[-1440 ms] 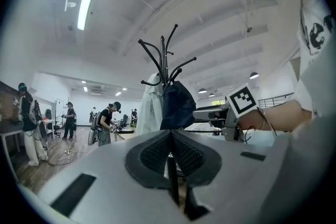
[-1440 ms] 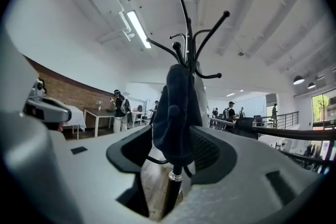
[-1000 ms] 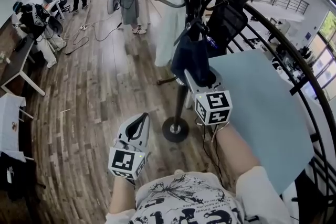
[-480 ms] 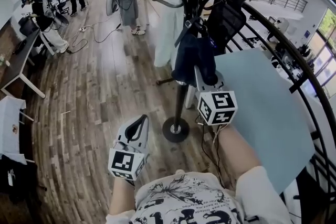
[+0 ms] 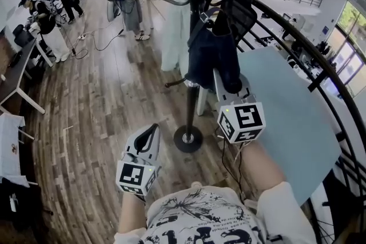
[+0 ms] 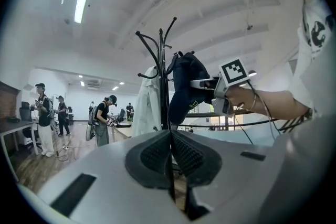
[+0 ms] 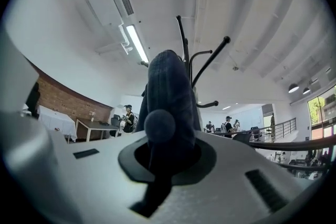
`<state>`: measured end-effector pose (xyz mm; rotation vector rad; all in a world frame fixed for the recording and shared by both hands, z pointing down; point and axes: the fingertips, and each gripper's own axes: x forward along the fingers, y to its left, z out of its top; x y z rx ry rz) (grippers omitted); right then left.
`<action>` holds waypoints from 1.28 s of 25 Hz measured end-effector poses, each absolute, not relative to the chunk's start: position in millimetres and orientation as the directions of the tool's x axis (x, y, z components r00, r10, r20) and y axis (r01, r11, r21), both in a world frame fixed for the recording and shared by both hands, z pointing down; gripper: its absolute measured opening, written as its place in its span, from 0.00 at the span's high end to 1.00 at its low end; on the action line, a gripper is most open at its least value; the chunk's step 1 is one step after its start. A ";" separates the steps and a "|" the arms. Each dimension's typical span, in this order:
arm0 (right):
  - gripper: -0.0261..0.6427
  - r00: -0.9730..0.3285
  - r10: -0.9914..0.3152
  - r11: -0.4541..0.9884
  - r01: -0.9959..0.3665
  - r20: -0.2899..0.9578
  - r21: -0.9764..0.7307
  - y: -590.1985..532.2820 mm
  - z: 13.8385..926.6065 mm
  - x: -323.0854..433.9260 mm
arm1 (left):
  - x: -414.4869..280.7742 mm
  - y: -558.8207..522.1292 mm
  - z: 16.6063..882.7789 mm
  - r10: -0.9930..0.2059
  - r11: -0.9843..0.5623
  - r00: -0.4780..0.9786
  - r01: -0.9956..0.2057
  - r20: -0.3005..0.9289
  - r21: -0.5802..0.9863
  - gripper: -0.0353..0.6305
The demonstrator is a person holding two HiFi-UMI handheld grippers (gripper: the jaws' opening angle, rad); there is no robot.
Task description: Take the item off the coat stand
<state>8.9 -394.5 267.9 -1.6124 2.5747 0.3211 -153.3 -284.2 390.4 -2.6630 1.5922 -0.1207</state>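
Observation:
A dark blue cap (image 5: 210, 57) hangs on a hook of the black coat stand (image 5: 190, 101). My right gripper (image 5: 225, 82) reaches up into the cap's lower edge; its jaws are closing, with the cap's cloth between them and the pads pressing on it. In the right gripper view the cap (image 7: 169, 93) and its top button fill the space between the jaws of the right gripper (image 7: 164, 150). My left gripper (image 5: 152, 132) hangs low, left of the stand's round base, shut and empty. From the left gripper (image 6: 169, 150), the cap (image 6: 184, 87) shows beside the pole.
A long white coat (image 5: 176, 20) hangs on the stand's far side. A pale blue round table (image 5: 289, 123) lies to the right, with a black curved railing (image 5: 320, 74) beyond it. Several people (image 5: 127, 0) stand on the wooden floor at the back left.
The right gripper's jaws have gone from wide open to closed on the cap's cloth. Its hand has shifted slightly right and nearer. The left gripper has stayed put.

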 end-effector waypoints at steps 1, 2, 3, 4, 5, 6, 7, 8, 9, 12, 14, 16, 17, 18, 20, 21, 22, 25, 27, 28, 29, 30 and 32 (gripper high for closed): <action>0.96 -0.439 -0.878 0.420 -0.897 -0.190 0.135 -387.0 265.2 9.7 | -153.3 -282.1 389.2 -0.879 -0.477 0.475 -0.876 0.047 -0.072 0.94; 0.96 -0.438 -0.878 0.419 -0.898 -0.195 0.133 -379.9 263.9 10.7 | -153.4 -280.3 387.7 -0.877 -0.480 0.478 -0.874 0.046 -0.072 0.94; 0.96 -0.437 -0.878 0.420 -0.899 -0.196 0.127 -373.1 264.1 12.1 | -153.6 -278.8 386.2 -0.876 -0.483 0.481 -0.873 0.043 -0.072 0.94; 0.96 -0.438 -0.877 0.422 -0.899 -0.196 0.119 -366.3 266.1 13.4 | -153.7 -277.3 384.9 -0.875 -0.485 0.483 -0.871 0.040 -0.074 0.94; 0.95 -0.442 -0.876 0.428 -0.897 -0.193 0.111 -359.7 269.8 14.4 | -153.8 -275.9 383.6 -0.874 -0.487 0.485 -0.870 0.037 -0.076 0.94; 0.95 -0.451 -0.873 0.438 -0.893 -0.188 0.106 -353.3 275.0 14.8 | -153.7 -274.4 382.0 -0.873 -0.488 0.487 -0.869 0.033 -0.079 0.94; 0.95 -0.464 -0.867 0.453 -0.886 -0.181 0.102 -347.2 281.5 14.5 | -153.2 -272.8 379.5 -0.872 -0.489 0.489 -0.868 0.029 -0.081 0.94; 0.95 -0.480 -0.861 0.469 -0.877 -0.171 0.099 -341.6 289.2 14.0 | -152.2 -270.8 376.1 -0.872 -0.489 0.488 -0.869 0.029 -0.080 0.94; 0.95 -0.492 -0.856 0.483 -0.870 -0.158 0.096 -336.8 297.8 13.7 | -151.0 -268.7 372.5 -0.872 -0.489 0.488 -0.869 0.029 -0.078 0.94; 0.95 -0.503 -0.857 0.498 -0.864 -0.108 0.074 -328.0 324.4 15.9 | -148.4 -265.3 371.4 -0.866 -0.500 0.500 -0.862 0.015 -0.087 0.94; 0.95 -0.499 -0.863 0.496 -0.866 -0.079 0.058 -323.8 342.6 18.6 | -146.8 -263.3 369.1 -0.863 -0.504 0.505 -0.859 0.011 -0.088 0.94; 0.95 -0.498 -0.866 0.497 -0.867 -0.046 0.038 -318.5 364.5 20.9 | -145.1 -260.0 363.2 -0.864 -0.502 0.502 -0.861 0.017 -0.085 0.94; 0.95 -0.504 -0.863 0.503 -0.864 -0.028 0.030 -315.3 375.1 21.0 | -144.4 -258.4 361.7 -0.864 -0.503 0.504 -0.860 0.017 -0.087 0.94; 0.95 -0.512 -0.859 0.512 -0.859 -0.011 0.027 -312.0 384.3 20.6 | -144.0 -257.0 360.6 -0.863 -0.505 0.506 -0.859 0.016 -0.090 0.94; 0.95 -0.530 -0.848 0.530 -0.847 0.013 0.027 -305.9 397.1 18.8 | -143.7 -255.1 358.7 -0.861 -0.508 0.509 -0.856 0.013 -0.096 0.94; 0.95 -0.537 -0.843 0.538 -0.843 0.018 0.026 -303.5 400.6 17.8 | -143.8 -254.9 358.1 -0.860 -0.509 0.510 -0.855 0.010 -0.099 0.94; 0.95 -0.542 -0.840 0.543 -0.839 0.020 0.027 -301.5 402.7 16.8 | -143.8 -255.0 358.0 -0.859 -0.510 0.512 -0.854 0.008 -0.102 0.94; 0.95 -0.550 -0.835 0.550 -0.834 0.014 0.036 -297.4 402.4 14.5 | -142.8 -257.0 356.7 -0.857 -0.512 0.515 -0.852 0.003 -0.111 0.94; 0.95 -0.560 -0.829 0.559 -0.828 -0.001 0.037 -295.1 398.7 13.2 | -142.0 -258.8 352.5 -0.859 -0.509 0.512 -0.854 0.001 -0.110 0.94; 0.95 -0.564 -0.826 0.563 -0.825 -0.011 0.036 -293.9 396.2 12.4 | -142.4 -259.7 351.4 -0.860 -0.507 0.510 -0.855 -0.001 -0.110 0.94; 0.95 -0.568 -0.823 0.567 -0.823 -0.021 0.038 -292.6 393.6 11.4 | -143.5 -260.4 351.1 -0.862 -0.503 0.507 -0.857 -0.002 -0.110 0.94; 0.95 -0.571 -0.820 0.570 -0.820 -0.029 0.043 -291.3 390.6 10.1 | -144.9 -261.1 351.2 -0.864 -0.500 0.503 -0.859 -0.002 -0.109 0.94; 0.95 -0.578 -0.815 0.574 -0.815 -0.045 0.072 -288.7 382.4 7.4 | -146.9 -262.5 351.8 -0.866 -0.496 0.500 -0.861 -0.002 -0.108 0.94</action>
